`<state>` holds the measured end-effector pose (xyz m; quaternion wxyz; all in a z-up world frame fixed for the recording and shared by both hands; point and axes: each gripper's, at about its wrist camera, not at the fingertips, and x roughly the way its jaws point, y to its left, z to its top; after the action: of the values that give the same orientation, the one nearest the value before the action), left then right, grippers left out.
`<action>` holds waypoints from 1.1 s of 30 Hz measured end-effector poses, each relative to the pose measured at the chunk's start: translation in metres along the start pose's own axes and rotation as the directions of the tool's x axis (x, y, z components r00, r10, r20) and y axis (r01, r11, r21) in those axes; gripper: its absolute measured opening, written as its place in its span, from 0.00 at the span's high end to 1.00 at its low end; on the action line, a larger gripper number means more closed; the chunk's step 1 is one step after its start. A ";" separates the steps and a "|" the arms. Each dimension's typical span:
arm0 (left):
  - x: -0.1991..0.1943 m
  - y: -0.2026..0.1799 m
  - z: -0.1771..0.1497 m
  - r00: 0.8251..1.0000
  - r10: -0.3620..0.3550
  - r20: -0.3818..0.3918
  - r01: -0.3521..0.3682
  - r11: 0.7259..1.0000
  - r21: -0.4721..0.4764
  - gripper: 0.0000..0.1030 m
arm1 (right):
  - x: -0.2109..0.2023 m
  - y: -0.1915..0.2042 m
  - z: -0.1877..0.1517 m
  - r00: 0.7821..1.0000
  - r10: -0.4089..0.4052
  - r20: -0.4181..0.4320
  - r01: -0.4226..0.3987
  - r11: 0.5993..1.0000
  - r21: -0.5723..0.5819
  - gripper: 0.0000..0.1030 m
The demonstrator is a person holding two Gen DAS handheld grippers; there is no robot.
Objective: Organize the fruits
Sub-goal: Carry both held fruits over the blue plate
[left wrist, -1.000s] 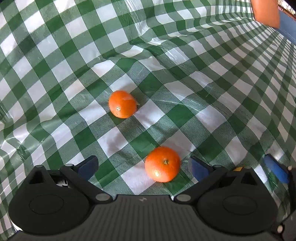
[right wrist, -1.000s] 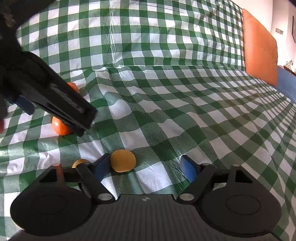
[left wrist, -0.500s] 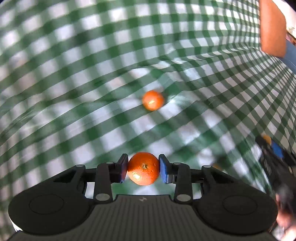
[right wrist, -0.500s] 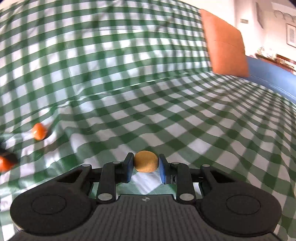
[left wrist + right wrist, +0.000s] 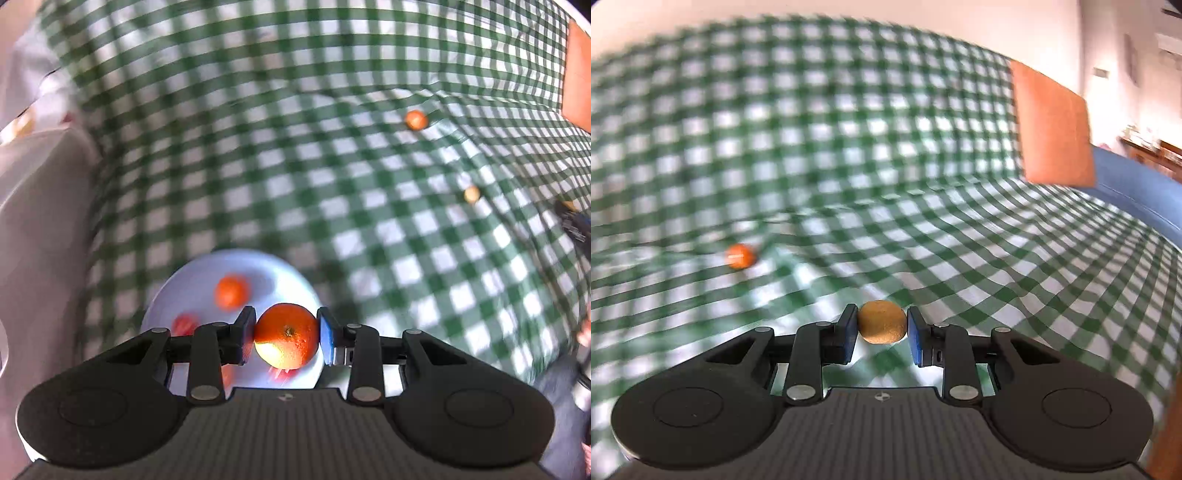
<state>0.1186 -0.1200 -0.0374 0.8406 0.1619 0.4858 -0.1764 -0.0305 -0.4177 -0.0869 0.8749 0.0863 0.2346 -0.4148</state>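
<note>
Left claw point(image 5: 286, 335) around orange point(image 5: 286, 336), above white plate point(image 5: 295, 280)

Green-and-white checked tablecloth point(image 5: 960, 236) covers the whole work surface, glossy, creased, with bright glare patches; blurred in both views. Orange cushion point(image 5: 1052, 129) stands upright at the cloth's far right edge, leaning on a blue sofa or bench point(image 5: 1137, 192) that runs along that side. Behind it a pale cream wall point(image 5: 849, 14), with small framed items or fixtures high on the right, too blurred to identify. Wooden shelf or sideboard point(image 5: 1156, 147) with small clutter at far right. In the left wrist view, white fabric point(image 5: 40, 221) borders the cloth's left side. Daylight, bright and even.
</note>
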 end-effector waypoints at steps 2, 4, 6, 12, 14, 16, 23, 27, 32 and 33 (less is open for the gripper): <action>-0.019 0.013 -0.021 1.000 0.015 0.019 -0.015 1.000 -0.016 0.61 | -0.044 0.005 -0.004 0.998 0.065 0.006 -0.065 0.997 -0.046 0.71; -0.035 0.024 -0.039 0.999 0.015 0.031 -0.014 0.999 -0.044 0.61 | -0.086 0.013 -0.009 0.991 0.135 -0.006 -0.135 0.987 -0.088 0.71; -0.051 0.036 -0.057 0.999 -0.002 0.042 0.005 0.997 -0.083 0.61 | -0.121 0.022 -0.012 0.980 0.198 -0.030 -0.200 0.973 -0.116 0.71; -0.090 0.064 -0.104 0.996 0.007 0.092 0.009 0.985 -0.174 0.61 | -0.189 0.061 -0.008 0.927 0.363 -0.098 -0.373 0.919 -0.125 0.71; -0.101 0.074 -0.115 0.995 0.009 0.098 0.011 0.980 -0.200 0.61 | -0.209 0.075 -0.008 0.901 0.423 -0.099 -0.433 0.890 -0.140 0.71; -0.115 0.085 -0.125 0.992 0.014 0.124 0.015 0.973 -0.232 0.62 | -0.223 0.090 -0.007 0.891 0.444 -0.098 -0.455 0.874 -0.172 0.71; -0.150 0.100 -0.150 0.981 0.061 0.184 -0.008 0.961 -0.278 0.62 | -0.263 0.109 -0.012 0.844 0.526 -0.098 -0.535 0.827 -0.171 0.71; -0.155 0.093 -0.158 0.980 0.049 0.195 0.006 0.963 -0.271 0.61 | -0.277 0.110 -0.022 0.837 0.532 -0.126 -0.547 0.817 -0.184 0.71; -0.158 0.087 -0.166 0.977 0.036 0.208 0.016 0.969 -0.247 0.61 | -0.285 0.115 -0.026 0.832 0.541 -0.123 -0.554 0.803 -0.217 0.71; -0.159 0.087 -0.167 0.977 0.037 0.211 0.016 0.969 -0.245 0.61 | -0.287 0.114 -0.028 0.832 0.541 -0.120 -0.554 0.802 -0.222 0.71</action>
<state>-0.0425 0.0530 0.0307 0.9026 0.0392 0.4095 -0.1268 -0.1095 -0.1384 0.0224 0.9548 0.0511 0.2717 -0.1097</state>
